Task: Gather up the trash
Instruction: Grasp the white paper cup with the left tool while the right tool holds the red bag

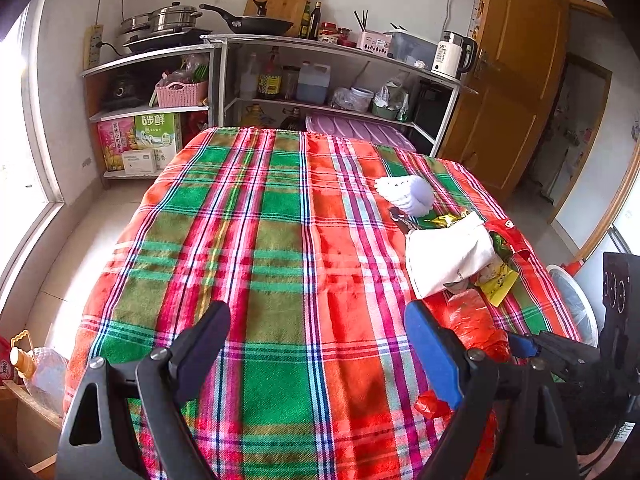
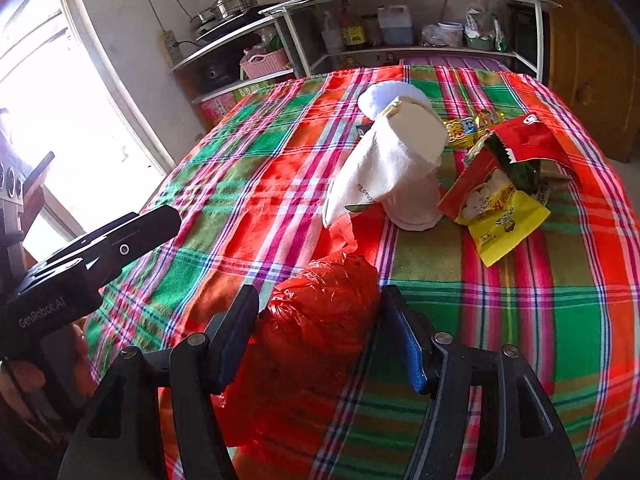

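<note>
A red plastic bag point(image 2: 320, 320) lies on the plaid tablecloth point(image 2: 240, 200). My right gripper point(image 2: 320, 320) is closed against both sides of it. The bag also shows in the left wrist view point(image 1: 476, 328), just right of my left gripper. Beyond it lie a white paper bag point(image 2: 384, 172), a white crumpled piece point(image 2: 384, 94), a red snack wrapper point(image 2: 516, 148) and yellow wrappers point(image 2: 504, 224). My left gripper point(image 1: 320, 344) is open and empty over the cloth. Its body appears at the left of the right wrist view point(image 2: 100, 248).
Metal shelves point(image 1: 332, 76) with pots, bottles, a kettle point(image 1: 452, 54) and a pink basket stand behind the table. A wooden door point(image 1: 504, 80) is at the right. A white bin point(image 1: 572, 300) stands off the table's right edge. A window is at the left.
</note>
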Demonstrator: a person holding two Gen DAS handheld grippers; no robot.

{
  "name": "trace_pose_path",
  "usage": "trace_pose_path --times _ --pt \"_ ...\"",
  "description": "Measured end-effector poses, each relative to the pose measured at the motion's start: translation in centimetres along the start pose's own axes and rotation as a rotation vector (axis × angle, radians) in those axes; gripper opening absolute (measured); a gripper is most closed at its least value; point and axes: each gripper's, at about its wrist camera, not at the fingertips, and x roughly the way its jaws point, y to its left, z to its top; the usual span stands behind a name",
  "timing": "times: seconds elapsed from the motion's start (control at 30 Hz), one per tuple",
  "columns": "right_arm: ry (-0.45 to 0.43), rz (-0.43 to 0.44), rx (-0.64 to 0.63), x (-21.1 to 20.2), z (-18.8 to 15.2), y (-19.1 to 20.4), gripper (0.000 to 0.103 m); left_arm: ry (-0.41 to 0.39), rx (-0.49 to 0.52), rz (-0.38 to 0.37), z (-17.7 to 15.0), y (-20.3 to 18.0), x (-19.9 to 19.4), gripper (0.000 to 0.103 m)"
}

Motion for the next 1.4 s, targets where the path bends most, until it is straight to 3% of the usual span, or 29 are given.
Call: trace_pose_path --times 0.27,0.37,0.6,1.0,1.4 --pt "-0.002 -0.109 -0.029 -2.1 -0.3 -3.3 0.061 0.03 0.056 -0.069 1.0 -2.7 1.9 0.09" --pt "-0.006 -0.166 -0.042 -2.8 -0.2 -4.9 0.061 0.051 0.083 -0.137 1.4 -4.1 3.1 0.09" --pt "-0.026 -0.242 -0.005 -3.9 0.1 -8.2 0.061 0.047 0.227 -0.174 2.5 -8.2 5.0 0.09" --pt "-0.046 -0.26 0.001 -3.5 0.8 -8.8 0.061 0.061 0.388 -0.113 3.6 -12.1 8.3 0.09" --pt "-0.104 -0.283 -0.02 -4.4 1.2 -9.7 0.061 0.046 0.408 -0.098 4.2 -12.5 9.0 0.09"
